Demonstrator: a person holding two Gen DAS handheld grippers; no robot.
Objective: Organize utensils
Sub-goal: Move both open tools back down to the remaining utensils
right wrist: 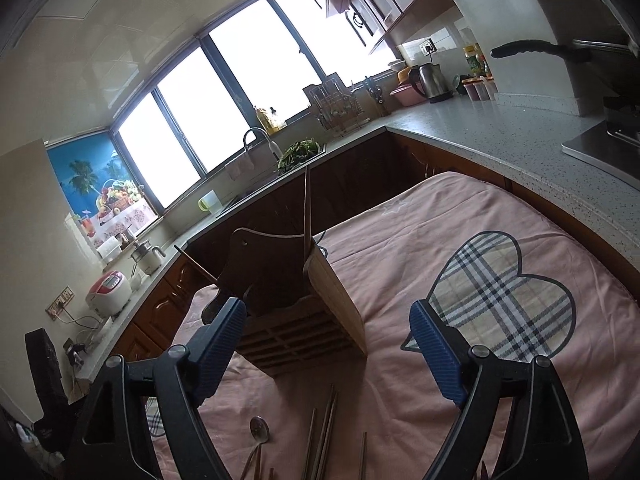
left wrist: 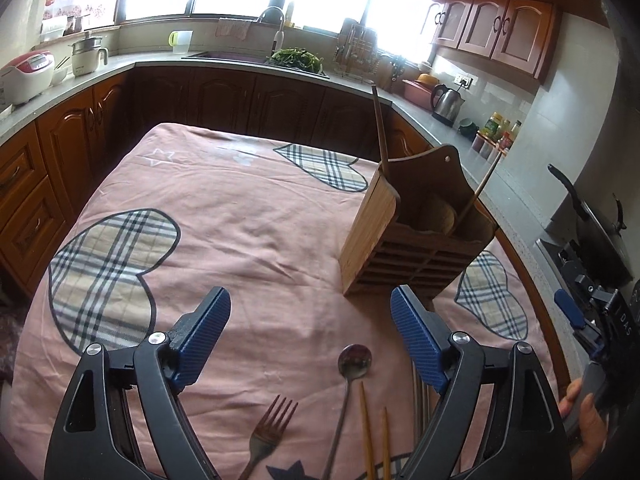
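slatted wooden holder (left wrist: 416,236), steel spoon (left wrist: 352,376), perhaps chopsticks (left wrist: 368,432)

It was a home kitchen: dark wooden cabinets (left wrist: 72,148) ran under a grey speckled stone table (right wrist: 500,120), with a steel sink faucet (left wrist: 276,20), silver electric kettle (left wrist: 446,104) and white rice cooker (left wrist: 28,76).

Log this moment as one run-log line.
left gripper open, empty | right gripper open, empty | fork, spoon, chopsticks on cloth | wooden holder upright, two sticks inside
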